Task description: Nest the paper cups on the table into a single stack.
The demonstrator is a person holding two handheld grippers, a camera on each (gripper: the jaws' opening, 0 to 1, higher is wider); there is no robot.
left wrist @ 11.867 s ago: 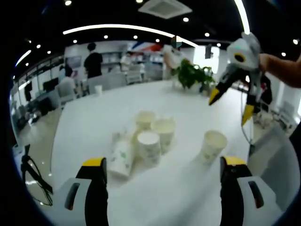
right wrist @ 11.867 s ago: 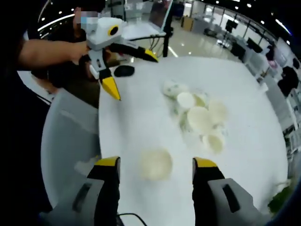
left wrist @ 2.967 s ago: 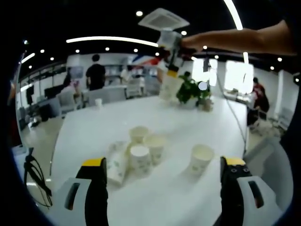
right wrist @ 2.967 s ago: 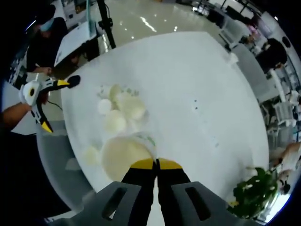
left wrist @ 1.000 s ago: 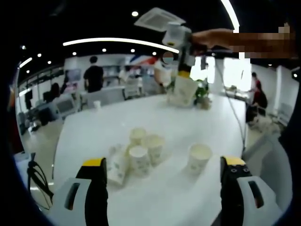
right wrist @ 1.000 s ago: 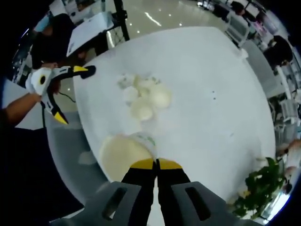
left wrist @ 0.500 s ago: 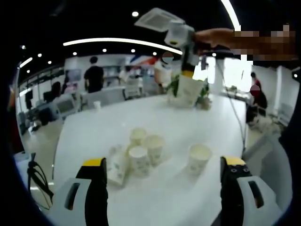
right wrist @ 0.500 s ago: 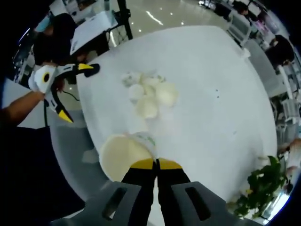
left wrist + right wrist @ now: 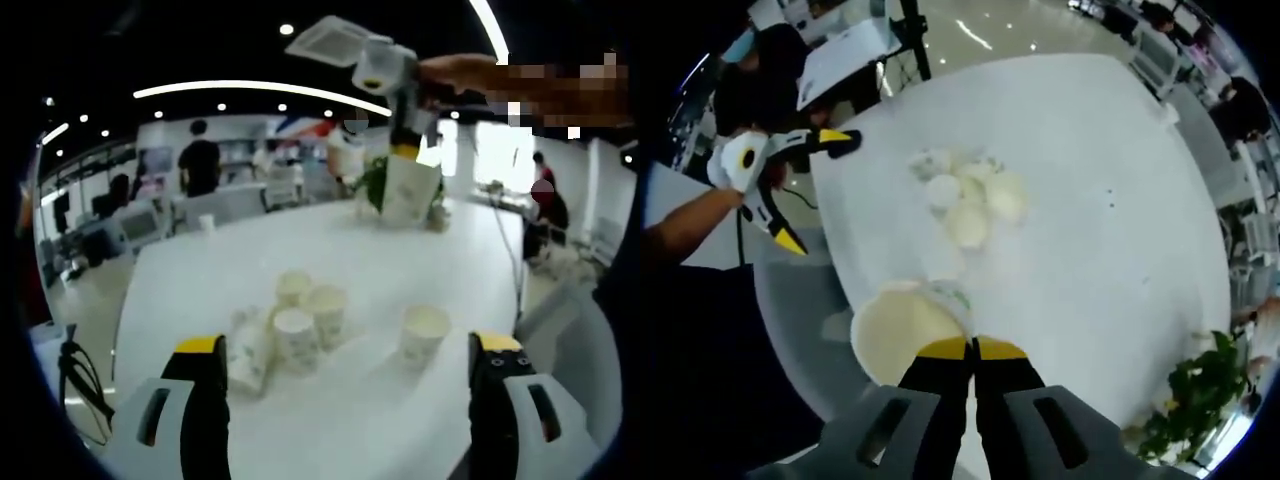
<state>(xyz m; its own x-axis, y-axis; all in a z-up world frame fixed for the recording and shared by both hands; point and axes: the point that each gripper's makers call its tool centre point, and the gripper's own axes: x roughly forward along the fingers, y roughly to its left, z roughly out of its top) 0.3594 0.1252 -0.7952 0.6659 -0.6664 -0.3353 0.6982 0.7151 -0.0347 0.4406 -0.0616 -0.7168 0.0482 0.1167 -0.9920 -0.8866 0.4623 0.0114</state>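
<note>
Jaws, right: the right gripper (image 9: 973, 347) is clenched on the rim of a paper cup (image 9: 902, 328), its 2 yellow tips pressed together over the cup wall; in the left gripper view the same gripper (image 9: 405, 148) hangs high over the far side of the worktop with that cup (image 9: 407, 195) dangling below it, mouth up and tilted.
Jaws, left: the left gripper (image 9: 346, 345) is released, tips wide apart and holding nothing; from the right gripper view it (image 9: 820, 188) sits off the near edge of the worktop (image 9: 1110, 150).
Cup cluster: 3 upright cups touching one another, the nearest one (image 9: 295, 338) in front, with a stack lying on its side (image 9: 248, 349) just beside them; seen from above as a tight clump (image 9: 970, 198).
Lone cup: 1 upright cup (image 9: 424, 335) stands apart from the cluster, toward the left gripper's right jaw.
Step in hand: judged to be carrying the held cup across to drop into another cup.
Doing it well: bring the held cup level so its base points straight down, centre it over an open mouth, and lower before letting go; a tilted entry is likely to tip the light receiving cup.
Steadying: the free left gripper could brace the receiving cup's wall, which looks worth doing since nothing weighs these cups down.
Risk: a rim pinch may crease thin paper, so a gentle hold seems wise.
</note>
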